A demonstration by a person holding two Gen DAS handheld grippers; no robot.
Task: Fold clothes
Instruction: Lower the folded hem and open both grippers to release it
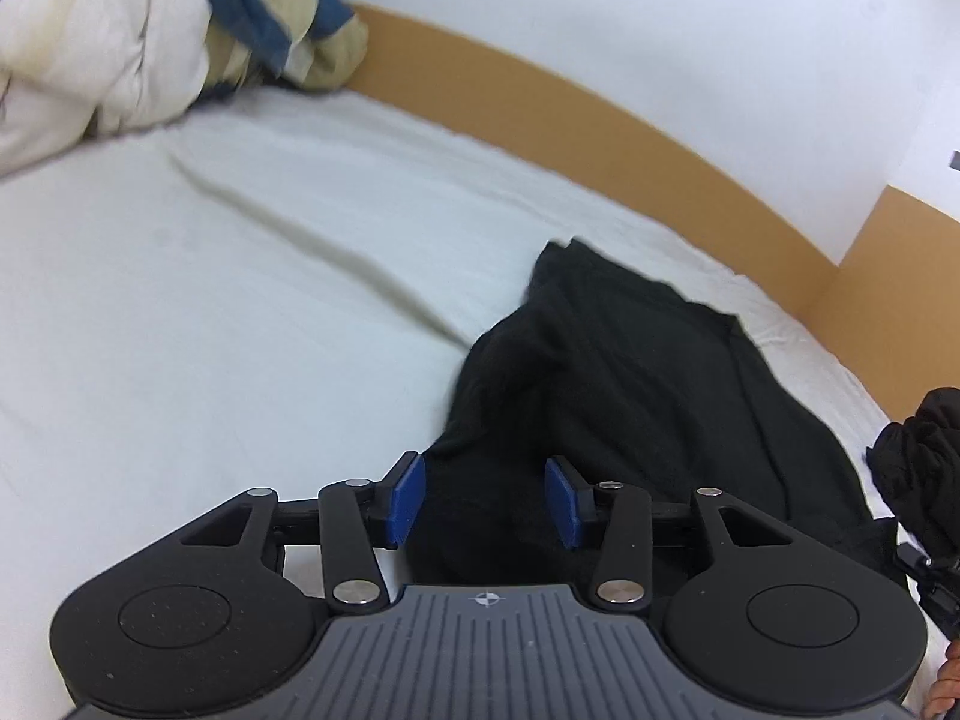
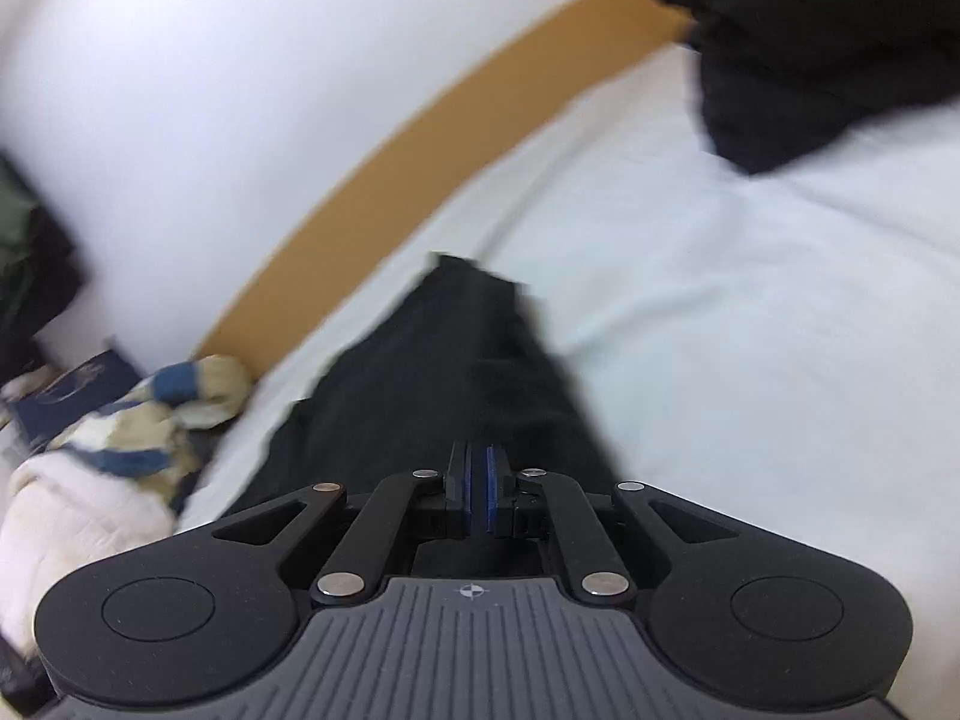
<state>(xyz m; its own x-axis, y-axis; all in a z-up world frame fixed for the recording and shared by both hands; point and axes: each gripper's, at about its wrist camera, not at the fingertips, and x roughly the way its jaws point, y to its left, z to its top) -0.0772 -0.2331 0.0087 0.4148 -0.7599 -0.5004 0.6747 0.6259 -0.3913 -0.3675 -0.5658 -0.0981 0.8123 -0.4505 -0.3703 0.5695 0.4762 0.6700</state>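
White bed (image 1: 180, 330) with wooden frame (image 1: 600, 120). Black garment (image 1: 630, 360) spread on the sheet, toward the frame. Pile of white, blue and beige laundry (image 1: 270, 18) at the far corner. Left gripper (image 1: 486, 501) fingers wide apart over the garment's near edge, empty. Right gripper (image 2: 478, 492) fingers pinched on black fabric.

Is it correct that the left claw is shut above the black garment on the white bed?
No. The left claw is open, its blue pads spread apart above the black garment on the white bed. The left wrist view shows it.
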